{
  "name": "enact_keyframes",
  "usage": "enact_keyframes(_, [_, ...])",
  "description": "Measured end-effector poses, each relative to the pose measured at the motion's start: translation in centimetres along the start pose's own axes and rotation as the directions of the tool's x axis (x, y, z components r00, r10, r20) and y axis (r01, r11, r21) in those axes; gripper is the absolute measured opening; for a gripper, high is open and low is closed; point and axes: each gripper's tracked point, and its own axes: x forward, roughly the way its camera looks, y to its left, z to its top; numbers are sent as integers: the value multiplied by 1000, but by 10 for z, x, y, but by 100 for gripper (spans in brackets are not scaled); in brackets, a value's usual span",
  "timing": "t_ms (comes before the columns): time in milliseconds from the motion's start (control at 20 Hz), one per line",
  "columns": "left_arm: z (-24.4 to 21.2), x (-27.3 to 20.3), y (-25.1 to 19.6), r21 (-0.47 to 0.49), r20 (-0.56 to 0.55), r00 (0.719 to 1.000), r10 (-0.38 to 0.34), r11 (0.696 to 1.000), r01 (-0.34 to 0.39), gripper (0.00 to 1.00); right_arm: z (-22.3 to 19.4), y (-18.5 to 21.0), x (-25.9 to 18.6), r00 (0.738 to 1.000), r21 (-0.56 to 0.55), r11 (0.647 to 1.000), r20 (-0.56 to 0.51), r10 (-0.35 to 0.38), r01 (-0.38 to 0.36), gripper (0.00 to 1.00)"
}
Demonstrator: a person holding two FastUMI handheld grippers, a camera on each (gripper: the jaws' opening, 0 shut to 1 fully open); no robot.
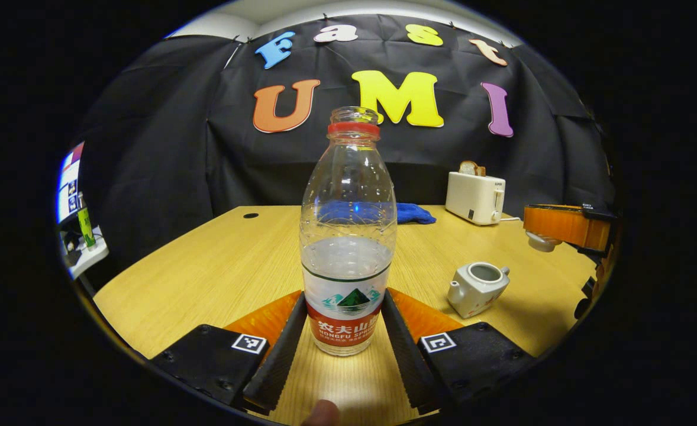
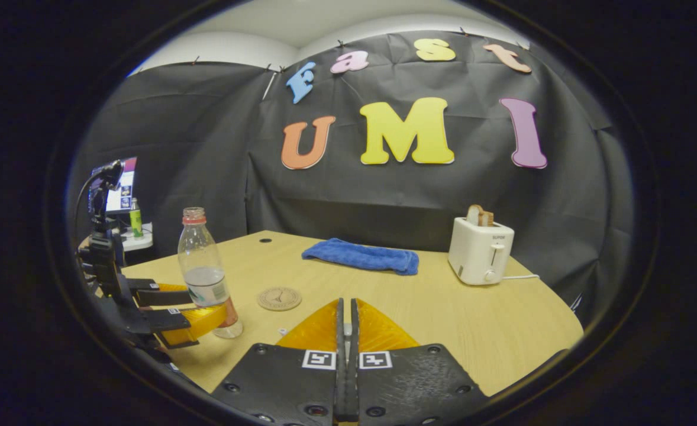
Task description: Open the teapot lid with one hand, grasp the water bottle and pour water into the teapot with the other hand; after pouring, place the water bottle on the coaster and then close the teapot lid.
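A clear water bottle (image 1: 347, 236) with a red neck ring and no cap stands upright on the wooden table (image 1: 218, 272), about a third full. My left gripper (image 1: 342, 294) is shut on it, both fingers pressing the label. From the right gripper view the bottle (image 2: 203, 260) stands at the left with the left gripper (image 2: 206, 310) around its base. The white teapot (image 1: 477, 288) sits to the right with its top uncovered. My right gripper (image 1: 552, 228) hangs above it, shut on the white teapot lid (image 1: 542, 241). In its own view the right gripper (image 2: 347, 303) has its fingers pressed together. A round coaster (image 2: 279, 298) lies beside the bottle.
A blue cloth (image 2: 360, 256) lies at the back of the table, and a white toaster (image 2: 480, 251) with bread stands at the back right. A side shelf with a screen (image 2: 118, 195) is off the table's left edge.
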Motion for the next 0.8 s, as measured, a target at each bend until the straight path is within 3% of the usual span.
enact_keyframes(200, [18, -3, 14, 236, 18, 998, 52, 970, -55, 76, -2, -14, -8, 1000, 3, 1000, -3, -8, 8, 0])
enact_keyframes(400, [17, -3, 34, 439, -15, 994, 104, 894, -87, 75, -2, -28, -15, 1000, 20, 1000, 2, -20, 20, 0])
enact_keyframes(500, [18, -1, 44, 565, -20, 990, 138, 819, -102, 75, -4, -35, -17, 1000, 21, 999, 2, -31, 31, 0])
enact_keyframes(600, [23, 0, 55, 685, 11, 984, 177, 716, -137, 75, -8, -45, -17, 999, 28, 999, -3, -43, 43, 0])
enact_keyframes(800, [26, 3, 58, 827, 44, 978, 202, 542, -149, 75, -14, -56, -22, 998, 37, 998, -6, -59, 59, 0])
